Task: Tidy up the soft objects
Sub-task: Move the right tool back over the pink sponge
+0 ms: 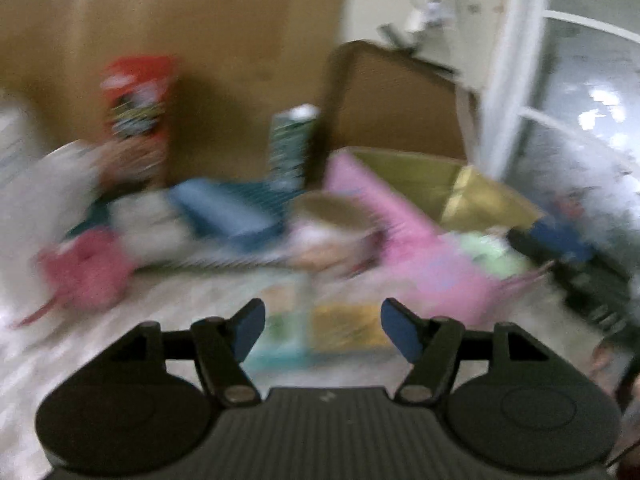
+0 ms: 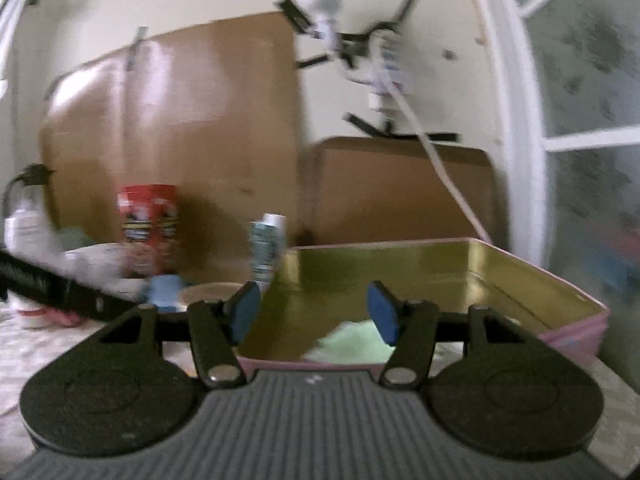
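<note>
Both views are motion-blurred. My left gripper (image 1: 323, 330) is open and empty above the table, over a blurred yellow and teal cloth (image 1: 340, 328). Beyond it lie a pink soft item (image 1: 86, 268), a white one (image 1: 148, 224), a blue one (image 1: 228, 212) and a round tan item (image 1: 332, 224). A pink tin with a gold inside (image 1: 404, 208) stands at the right with a light green cloth (image 1: 492, 254) in it. My right gripper (image 2: 314, 310) is open and empty at the tin's near rim (image 2: 568, 292), just above the green cloth (image 2: 356, 344).
A red can (image 2: 148, 224) and a teal carton (image 2: 266, 244) stand at the back against brown cardboard (image 2: 200, 128). A white bottle (image 2: 28, 240) stands at the left. The other gripper's black arm (image 2: 52, 284) crosses the left side. A window frame (image 2: 516, 120) is at the right.
</note>
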### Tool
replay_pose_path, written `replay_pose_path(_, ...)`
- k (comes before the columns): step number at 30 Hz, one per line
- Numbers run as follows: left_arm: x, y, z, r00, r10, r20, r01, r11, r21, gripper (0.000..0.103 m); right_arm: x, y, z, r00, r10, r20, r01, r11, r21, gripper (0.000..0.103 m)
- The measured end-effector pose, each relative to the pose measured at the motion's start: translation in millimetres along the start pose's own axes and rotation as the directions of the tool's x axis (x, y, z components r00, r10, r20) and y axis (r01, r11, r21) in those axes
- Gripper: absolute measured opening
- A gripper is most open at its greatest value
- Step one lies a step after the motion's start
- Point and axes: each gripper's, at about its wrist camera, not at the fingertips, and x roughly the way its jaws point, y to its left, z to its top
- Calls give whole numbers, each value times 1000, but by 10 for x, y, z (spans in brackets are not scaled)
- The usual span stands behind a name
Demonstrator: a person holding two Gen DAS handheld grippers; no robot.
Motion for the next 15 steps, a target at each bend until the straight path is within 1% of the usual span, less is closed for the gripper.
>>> replay_pose_path(2, -77, 275, -118, 997, 76, -11, -76, 997, -33, 66, 7, 163, 25, 998, 58, -11, -58, 998, -26, 62)
replay_pose_path(4, -149, 542, -222, 987, 158, -12, -158, 985, -65, 65, 74, 336, 49, 991, 124, -41, -126, 991, -46, 62)
replay_pose_path(5, -190, 687, -273, 979, 202, -13, -202, 975, -87, 66, 127, 432, 55, 984, 164, -65, -168, 985, -51, 62)
replay_pose_path(8, -308, 1021, -396, 960, 281, -10, -279, 949, -148, 66, 307, 678, 65, 955, 261, -140, -269, 962, -41, 62)
replay_pose_path(9, -351, 1109, -440, 955, 297, -6, -293, 941, -171, 66, 366, 763, 70, 944, 289, -162, -298, 954, -35, 62)
replay_pose_path(10, -393, 1195, -463, 957, 290, 3, -283, 935, -215, 66, 431, 849, 82, 931, 317, -179, -327, 945, -28, 62)
replay_pose_path(11, -439, 1256, -471, 963, 268, 23, -254, 934, -251, 66, 510, 943, 100, 917, 347, -194, -358, 933, -23, 62)
replay_pose_path(12, -475, 1282, -480, 963, 264, 47, -243, 932, -269, 66, 581, 1036, 111, 906, 369, -206, -382, 924, -23, 62)
replay_pose_path(13, -498, 1287, -490, 959, 275, 67, -247, 929, -276, 66, 667, 1143, 128, 896, 387, -218, -402, 915, -28, 62)
replay_pose_path(15, -541, 1277, -504, 957, 267, 111, -229, 935, -271, 66, 868, 1372, 140, 878, 410, -246, -435, 899, -53, 62)
